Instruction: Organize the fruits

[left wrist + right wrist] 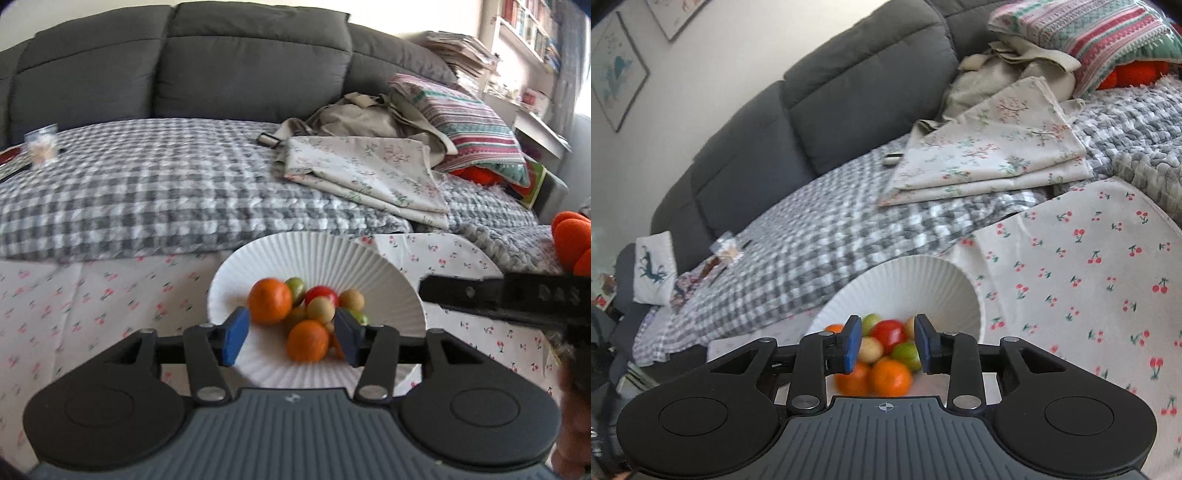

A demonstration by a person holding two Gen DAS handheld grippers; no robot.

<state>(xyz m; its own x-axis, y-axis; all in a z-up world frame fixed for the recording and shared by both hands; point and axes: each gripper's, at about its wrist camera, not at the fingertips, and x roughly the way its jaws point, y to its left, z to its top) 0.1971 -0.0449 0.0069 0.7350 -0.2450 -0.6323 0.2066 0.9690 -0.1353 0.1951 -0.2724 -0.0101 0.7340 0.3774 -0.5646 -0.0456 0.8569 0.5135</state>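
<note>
Where the left wrist view looks forward, the left hand-held gripper (291,341) is seen with its blue-padded jaws spread wide and nothing held between them, poised just above a white ribbed bowl (258,258) of fluted, fan-like texture. The bowl is set on a tabletop covered by a cherry-printed cloth (92,295), and round, smooth fruits are piled inside: a large orange (269,301), a second orange (307,340) lying between the pads, a red fruit (322,294), and small tan and green ones. The black body of the right hand-held gripper (517,295) is seen at the right edge, beside the bowl. Behind, a grey checked blanket (147,184) of puckered weave is spread over a dark grey sofa (221,66). In the right wrist view, the right hand-held gripper (886,345) is likewise shown open and empty, its pads just over the fruit pile; the red fruit (889,332) lies between them, with two oranges (890,376) nearer the camera inside the ribbed bowl (923,280). A folded floral cloth (990,155) is laid on the blanket.
</note>
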